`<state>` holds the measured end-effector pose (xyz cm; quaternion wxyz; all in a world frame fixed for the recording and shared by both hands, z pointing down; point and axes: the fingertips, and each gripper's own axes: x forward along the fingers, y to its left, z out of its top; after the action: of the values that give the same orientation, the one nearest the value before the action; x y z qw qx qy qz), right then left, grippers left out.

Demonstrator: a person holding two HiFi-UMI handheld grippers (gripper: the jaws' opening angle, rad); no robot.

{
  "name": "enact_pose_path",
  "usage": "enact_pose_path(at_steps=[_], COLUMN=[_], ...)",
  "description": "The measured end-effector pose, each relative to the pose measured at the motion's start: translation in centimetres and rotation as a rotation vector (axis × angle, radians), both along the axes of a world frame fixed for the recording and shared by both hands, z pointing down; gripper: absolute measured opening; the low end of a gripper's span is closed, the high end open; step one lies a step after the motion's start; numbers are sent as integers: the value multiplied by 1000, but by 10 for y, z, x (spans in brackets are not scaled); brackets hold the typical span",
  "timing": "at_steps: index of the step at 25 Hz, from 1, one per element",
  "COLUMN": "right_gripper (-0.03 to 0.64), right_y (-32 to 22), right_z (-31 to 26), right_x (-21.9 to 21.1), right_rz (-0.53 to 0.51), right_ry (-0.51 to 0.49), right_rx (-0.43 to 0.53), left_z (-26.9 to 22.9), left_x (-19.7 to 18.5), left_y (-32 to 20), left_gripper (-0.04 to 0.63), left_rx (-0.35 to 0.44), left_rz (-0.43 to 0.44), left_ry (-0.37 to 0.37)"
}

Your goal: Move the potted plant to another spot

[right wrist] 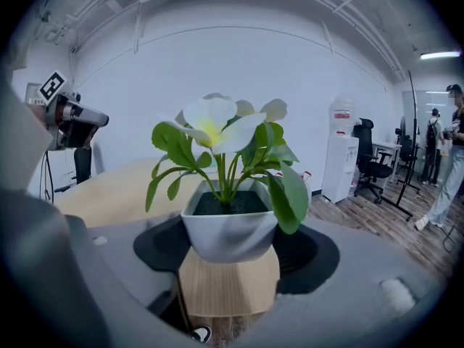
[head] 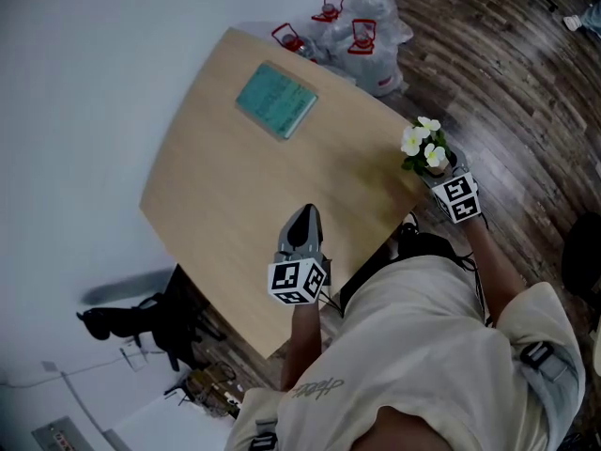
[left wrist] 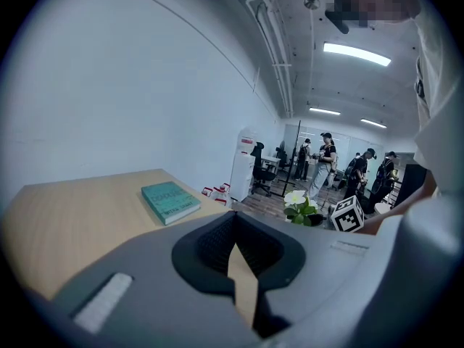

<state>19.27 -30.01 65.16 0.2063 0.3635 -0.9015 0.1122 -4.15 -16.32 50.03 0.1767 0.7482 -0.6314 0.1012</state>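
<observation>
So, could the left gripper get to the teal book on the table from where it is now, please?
Probably yes: only bare table lies between the left gripper and the teal book, though its fingers are together and would need opening.

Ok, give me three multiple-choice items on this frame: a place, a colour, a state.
1. Where is the plant?
A on the book
B between the right gripper's jaws, at the table's corner
C on the floor

2. What colour is the book?
A red
B black
C teal

3. How do the left gripper's jaws stand?
A shut, empty
B open round the book
C clamped on the plant

Key:
1 B, its view shows the plant between the jaws, over the table's corner.
2 C, the cover shows teal.
3 A, the jaws meet with nothing between.
</observation>
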Motion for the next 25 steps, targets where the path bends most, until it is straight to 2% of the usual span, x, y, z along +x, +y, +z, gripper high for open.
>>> enact_pose_path(at_steps=[12, 17, 25], right_gripper=[333, 333, 334], right_y=[1, 2, 1], right_z=[31, 39, 48], right_x=[2, 1, -6], right_rz=[17, 15, 7], right_ry=[10, 25, 5], right_rx=[-48, -58, -67], left_z=[6, 5, 6], left_x=[5, 8, 0], left_y=[2, 0, -10], left_gripper=[17, 17, 17], left_rx=[-49, -46, -61], left_rz=[43, 51, 20], left_ry=[10, 29, 45])
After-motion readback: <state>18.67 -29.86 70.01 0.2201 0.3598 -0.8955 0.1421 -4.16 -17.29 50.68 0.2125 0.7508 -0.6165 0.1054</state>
